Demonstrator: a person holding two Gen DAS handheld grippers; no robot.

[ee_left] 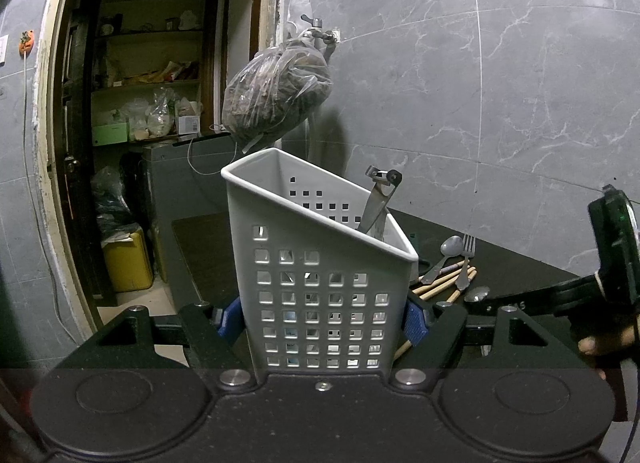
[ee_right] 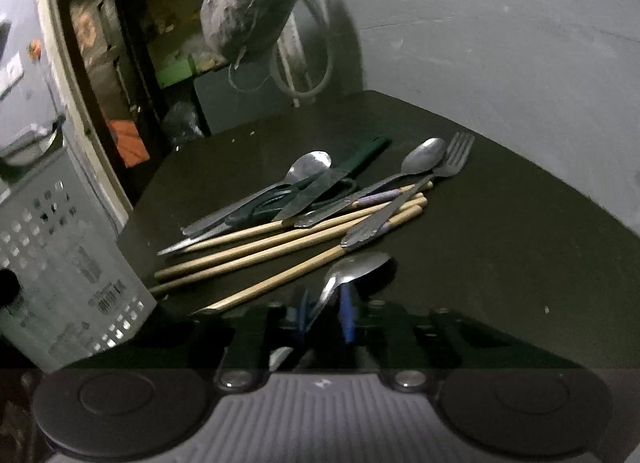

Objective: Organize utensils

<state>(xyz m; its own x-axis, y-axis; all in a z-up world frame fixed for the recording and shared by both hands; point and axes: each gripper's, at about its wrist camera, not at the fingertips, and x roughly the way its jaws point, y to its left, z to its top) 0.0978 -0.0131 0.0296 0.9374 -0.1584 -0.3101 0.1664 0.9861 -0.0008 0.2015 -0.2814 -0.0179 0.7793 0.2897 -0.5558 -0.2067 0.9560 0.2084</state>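
Note:
A white perforated utensil caddy (ee_left: 280,223) stands on the black table (ee_right: 500,243), and my left gripper (ee_left: 320,321) is shut on it, its blue pads (ee_left: 414,323) pressing both sides. A metal tool (ee_left: 378,203) leans inside the caddy. My right gripper (ee_right: 326,315) is shut on the handle of a steel spoon (ee_right: 358,269), whose bowl points away from me just right of the caddy (ee_right: 68,263). Beyond it lies a pile: wooden chopsticks (ee_right: 280,251), a fork (ee_right: 452,163), two more spoons (ee_right: 424,155), dark green scissors (ee_right: 280,199) and a green-handled knife (ee_right: 360,155).
A filled plastic bag (ee_left: 276,95) hangs from a tap on the grey tiled wall (ee_left: 480,83) behind the table. An open doorway with cluttered shelves (ee_left: 148,83) and a yellow canister (ee_left: 128,263) lies to the left. A hand (ee_left: 596,345) holds the right gripper.

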